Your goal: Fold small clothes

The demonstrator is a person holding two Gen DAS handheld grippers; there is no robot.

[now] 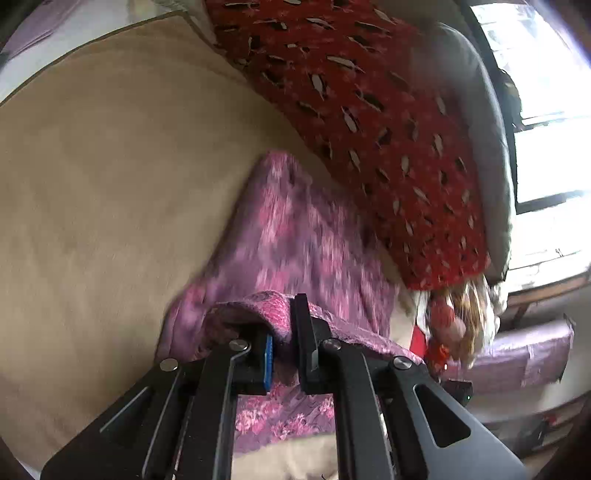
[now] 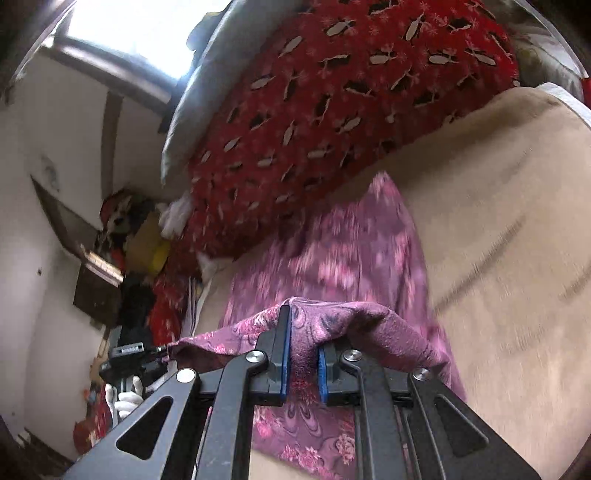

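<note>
Early yet: left gripper (image 1: pixel 284 347) and right gripper (image 2: pixel 302 354) each pinch the pink floral cloth's (image 1: pixel 295 236) edge, fold not laid

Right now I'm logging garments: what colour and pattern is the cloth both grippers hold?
Pink-purple floral cloth, clearest in the right wrist view.

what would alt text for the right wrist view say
The right gripper pinches a bunched edge of pink floral cloth, lifted off a beige bed cover. Behind lies a red patterned blanket; the left gripper shows at the far left below a bright window.
</note>
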